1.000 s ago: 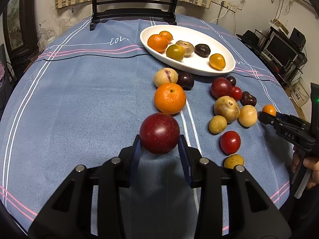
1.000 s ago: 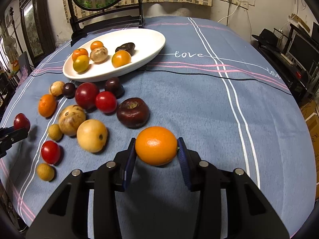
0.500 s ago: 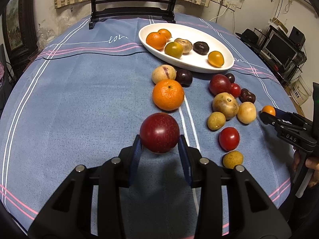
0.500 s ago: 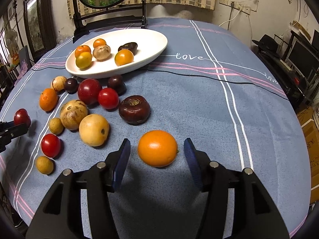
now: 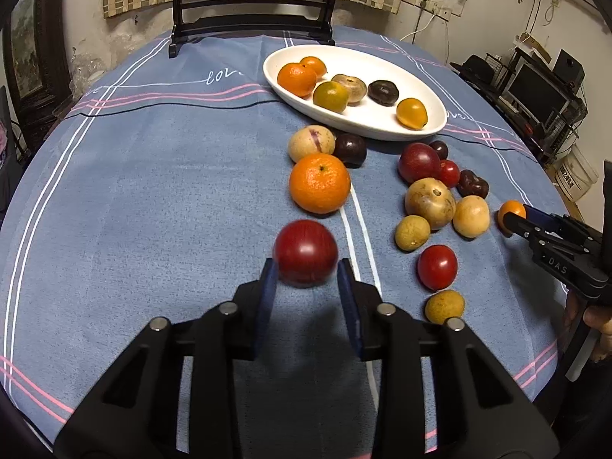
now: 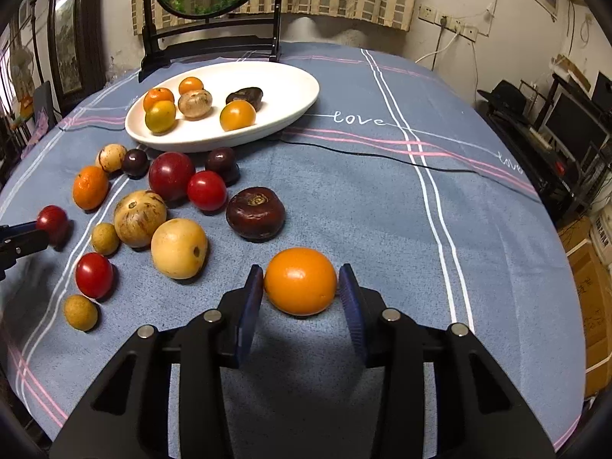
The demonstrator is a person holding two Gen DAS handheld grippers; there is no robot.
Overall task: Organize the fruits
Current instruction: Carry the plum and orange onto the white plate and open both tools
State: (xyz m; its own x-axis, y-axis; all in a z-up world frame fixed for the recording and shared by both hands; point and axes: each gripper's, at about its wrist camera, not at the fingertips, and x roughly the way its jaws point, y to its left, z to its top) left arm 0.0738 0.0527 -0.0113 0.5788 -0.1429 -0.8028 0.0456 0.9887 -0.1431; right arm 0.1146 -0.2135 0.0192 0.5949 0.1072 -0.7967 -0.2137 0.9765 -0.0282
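Note:
A dark red round fruit (image 5: 306, 252), blurred, sits at the tips of my left gripper (image 5: 305, 271). The jaws are closing, and both blue pads press its near half. My right gripper (image 6: 301, 279) has its jaws closing on a smooth orange fruit (image 6: 300, 281), with a pad against each side, low over the blue cloth. The white oval plate (image 5: 428, 88) at the back holds several fruits. Between plate and grippers, loose fruits lie on the cloth: a mandarin (image 5: 319, 183), red tomatoes, brown and yellow round fruits. Each gripper shows in the other's view, the right gripper (image 5: 514, 222) and the left gripper (image 6: 38, 229).
A dark wooden stand (image 5: 252, 19) with a round panel stands behind the plate. A dark purple flat fruit (image 6: 255, 212) lies just beyond the orange. Shelves with electronics (image 6: 573, 134) stand past the table's right edge. A hand (image 5: 596, 321) holds the right gripper.
My right gripper opened around the orange fruit, then shut on it again. The left jaws narrowed slightly on the red fruit, which now looks blurred and sits a little further out at the tips.

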